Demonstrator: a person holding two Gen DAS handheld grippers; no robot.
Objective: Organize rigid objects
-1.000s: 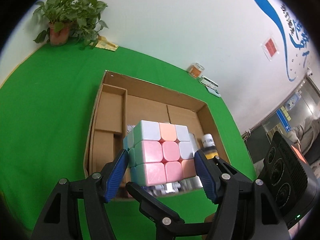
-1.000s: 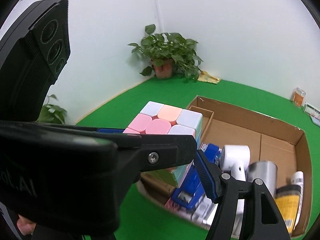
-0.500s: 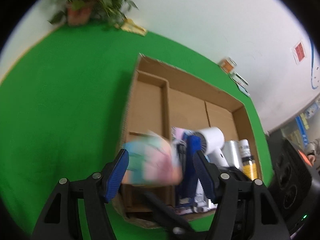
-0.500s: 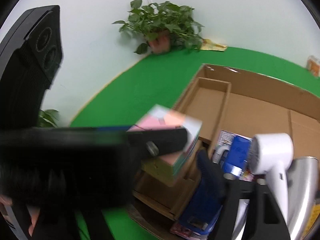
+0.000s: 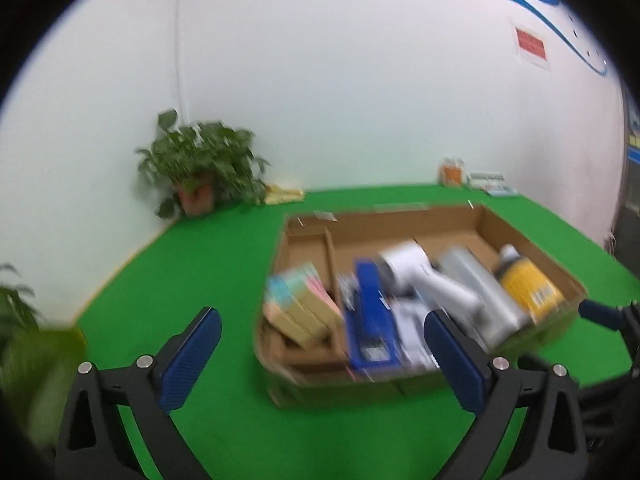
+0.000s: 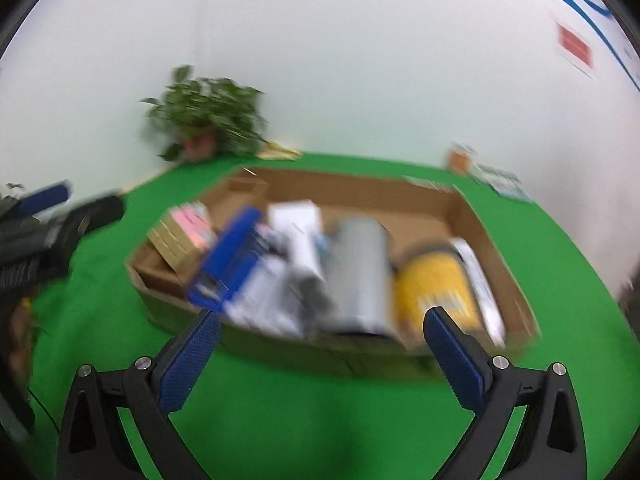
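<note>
A pastel puzzle cube [image 5: 300, 304] lies tilted in the left compartment of the cardboard box [image 5: 532, 240]; it also shows in the right wrist view [image 6: 182, 232]. My left gripper [image 5: 320, 360] is open and empty, pulled back in front of the box. My right gripper [image 6: 320, 360] is open and empty before the box's [image 6: 472, 208] near wall. The box also holds a blue box [image 5: 372, 320], a white hair dryer [image 5: 424, 276], a silver can [image 5: 480, 284] and a yellow bottle [image 5: 528, 284]. Both views are blurred.
The box stands on a green table cover [image 5: 200, 264]. A potted plant [image 5: 200, 168] stands in the far corner by the white wall. Small items [image 5: 472, 176] sit at the back right. The left gripper shows at the left edge of the right wrist view [image 6: 48, 216].
My left gripper let go of the cube, which now lies in the box's left compartment. Both grippers drew back and away from the box.
</note>
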